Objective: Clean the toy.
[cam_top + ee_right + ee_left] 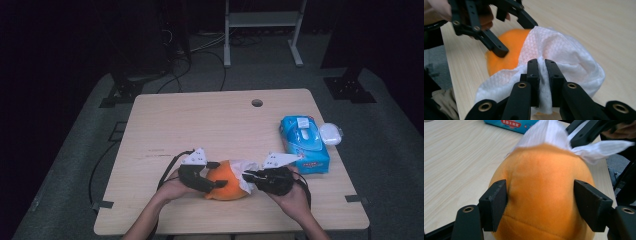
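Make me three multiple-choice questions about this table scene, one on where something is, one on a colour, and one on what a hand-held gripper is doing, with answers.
1. Where does the blue wipes pack lie on the table?
A. right edge
B. left edge
C. near edge, at the middle

2. What colour is the plush toy?
A. green
B. orange
C. purple

3. What is the right hand-held gripper doing?
A. hanging open over bare wood
B. pinching the white wipe
C. gripping the pack

Answers: 1 A, the high view shows the pack by the right edge. 2 B, the left gripper view shows orange fabric between the left hand-held gripper jaws. 3 B, the right gripper view shows its jaws closed on the wipe.
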`<action>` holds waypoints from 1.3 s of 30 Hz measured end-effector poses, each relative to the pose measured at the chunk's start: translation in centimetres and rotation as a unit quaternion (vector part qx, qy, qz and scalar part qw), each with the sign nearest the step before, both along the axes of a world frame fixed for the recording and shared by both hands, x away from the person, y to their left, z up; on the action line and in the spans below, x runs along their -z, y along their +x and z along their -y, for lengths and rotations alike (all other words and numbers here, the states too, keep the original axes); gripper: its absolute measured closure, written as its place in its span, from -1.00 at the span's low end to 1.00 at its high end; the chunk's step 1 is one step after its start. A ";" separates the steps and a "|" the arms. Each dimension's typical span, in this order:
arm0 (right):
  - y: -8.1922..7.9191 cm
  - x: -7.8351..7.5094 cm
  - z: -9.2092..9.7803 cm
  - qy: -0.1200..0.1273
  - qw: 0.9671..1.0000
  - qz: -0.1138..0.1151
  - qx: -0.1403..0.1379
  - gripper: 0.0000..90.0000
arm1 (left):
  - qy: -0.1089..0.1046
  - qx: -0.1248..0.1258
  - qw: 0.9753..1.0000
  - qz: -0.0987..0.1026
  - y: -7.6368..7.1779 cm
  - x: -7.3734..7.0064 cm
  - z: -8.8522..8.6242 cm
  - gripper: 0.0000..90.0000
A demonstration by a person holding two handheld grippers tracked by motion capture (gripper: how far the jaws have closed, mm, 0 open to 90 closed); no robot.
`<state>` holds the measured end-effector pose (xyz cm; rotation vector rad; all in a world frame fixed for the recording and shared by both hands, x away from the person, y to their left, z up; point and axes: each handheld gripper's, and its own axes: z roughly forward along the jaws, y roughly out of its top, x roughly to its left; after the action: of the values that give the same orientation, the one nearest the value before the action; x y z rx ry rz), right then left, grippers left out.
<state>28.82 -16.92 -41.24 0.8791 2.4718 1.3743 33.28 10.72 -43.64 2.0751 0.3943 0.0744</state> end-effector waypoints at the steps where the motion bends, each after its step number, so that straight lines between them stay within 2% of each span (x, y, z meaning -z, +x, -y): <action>1: 0.6 0.8 0.8 -0.003 1.000 -0.011 0.011 0.82 | -0.002 -0.004 1.000 -0.001 0.0 0.0 0.1 -0.36; 3: 0.9 1.1 1.5 -0.014 0.999 -0.015 0.029 0.82 | -0.001 -0.005 1.000 -0.001 0.0 0.0 0.1 -0.36; 4: 0.9 1.1 1.5 -0.014 0.999 -0.015 0.029 0.82 | -0.001 -0.005 1.000 -0.001 0.0 0.0 0.1 -0.36; 5: 0.9 1.0 2.2 -0.015 0.999 -0.017 0.043 0.82 | 0.000 -0.004 1.000 -0.002 0.0 0.1 0.0 -0.36; 7: 0.7 0.5 2.2 0.008 0.999 -0.015 0.037 0.82 | -0.002 -0.004 1.000 -0.002 0.1 0.1 0.0 -0.36; 8: 0.7 0.5 2.2 0.008 0.999 -0.015 0.037 0.82 | -0.002 -0.004 1.000 -0.002 0.1 0.1 0.0 -0.36; 9: 0.4 -0.3 1.8 0.016 1.000 -0.002 0.026 0.82 | -0.002 -0.003 1.000 -0.003 0.0 0.1 0.1 -0.37; 10: 0.3 -0.5 1.6 0.019 1.000 -0.001 0.021 0.82 | -0.002 -0.003 1.000 -0.003 0.0 0.1 0.1 -0.37; 12: 0.4 -0.4 1.4 0.019 1.000 -0.003 0.015 0.82 | -0.003 0.000 1.000 -0.004 0.0 0.0 0.1 -0.38; 13: 0.5 0.3 0.9 0.005 1.000 -0.012 0.008 0.82 | -0.012 0.012 1.000 -0.005 -0.1 -0.6 0.2 -0.49; 15: 0.4 0.8 0.7 -0.004 1.000 -0.021 0.002 0.82 | -0.014 0.010 1.000 -0.001 -0.2 -0.9 0.3 -0.63; 16: 0.4 0.8 0.7 -0.004 1.000 -0.021 0.002 0.82 | -0.013 0.004 1.000 0.006 -0.2 -1.1 0.4 -0.63; 18: 0.2 0.7 0.9 -0.009 1.000 -0.026 -0.007 0.82 | -0.001 -0.006 1.000 0.003 -0.2 -1.0 0.6 -0.71; 19: 0.1 0.3 1.2 -0.005 1.000 -0.027 -0.008 0.82 | 0.009 0.000 1.000 0.002 -0.3 -0.5 0.7 -0.60; 20: 0.1 0.3 1.2 -0.005 1.000 -0.027 -0.008 0.82 | 0.009 0.000 1.000 0.002 -0.3 -0.5 0.7 -0.56; 21: 0.1 -0.3 1.3 0.010 1.000 -0.020 -0.008 0.82 | 0.010 0.008 1.000 -0.002 -0.5 -0.2 0.9 -0.52; 24: -0.1 -0.9 1.1 0.023 1.000 -0.008 -0.006 0.82 | 0.020 0.020 1.000 0.003 -0.8 -0.4 1.1 -0.51; 26: 0.0 -0.8 0.7 0.017 1.000 -0.009 -0.011 0.82 | 0.022 0.033 0.999 0.003 -1.0 -0.8 1.1 -0.54; 28: 0.2 0.3 0.2 0.004 0.999 -0.030 -0.029 0.82 | 0.018 0.039 0.999 0.011 -1.0 -1.3 1.2 -0.69; 30: 0.2 0.4 0.1 0.003 0.999 -0.033 -0.034 0.82 | 0.014 0.031 0.999 0.016 -1.0 -1.3 1.4 -0.76; 31: 0.0 0.2 0.1 0.001 0.999 -0.029 -0.045 0.82 | 0.027 0.022 0.999 0.014 -0.8 -1.0 1.8 -0.85; 32: 0.0 0.2 0.1 0.001 0.999 -0.029 -0.045 0.82 | 0.027 0.022 0.999 0.014 -0.8 -1.0 1.8 -0.86; 33: -0.1 0.2 0.0 -0.003 0.999 -0.027 -0.047 0.82 | 0.037 0.025 0.999 0.014 -0.7 -0.7 2.0 -0.86; 34: -0.2 0.1 -0.1 -0.009 0.999 -0.021 -0.049 0.81 | 0.028 0.025 0.999 0.004 -0.7 -0.3 2.0 -0.82; 35: -0.2 0.1 -0.1 -0.009 0.999 -0.021 -0.049 0.81 | 0.028 0.025 0.999 0.004 -0.7 -0.3 2.0 -0.71; 36: -0.2 0.1 0.0 -0.010 0.999 -0.020 -0.044 0.81 | 0.027 0.023 0.999 0.003 -0.7 -0.1 2.0 -0.71; 37: 0.0 -0.1 0.2 -0.003 0.999 -0.020 -0.035 0.82 | 0.028 0.024 0.999 0.006 -0.8 -0.2 2.0 -0.41; 38: 0.1 -0.2 0.4 -0.001 0.999 -0.019 -0.030 0.82 | 0.029 0.024 0.999 0.019 -1.0 -0.4 2.0 -0.29; 39: 0.2 -0.4 0.5 -0.001 1.000 -0.013 -0.023 0.82 | 0.017 0.016 0.999 0.042 -1.3 -0.9 2.0 -0.24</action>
<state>28.97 -17.39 -40.86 0.8497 2.5275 1.3845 32.01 8.72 -42.70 2.1026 0.3111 0.1504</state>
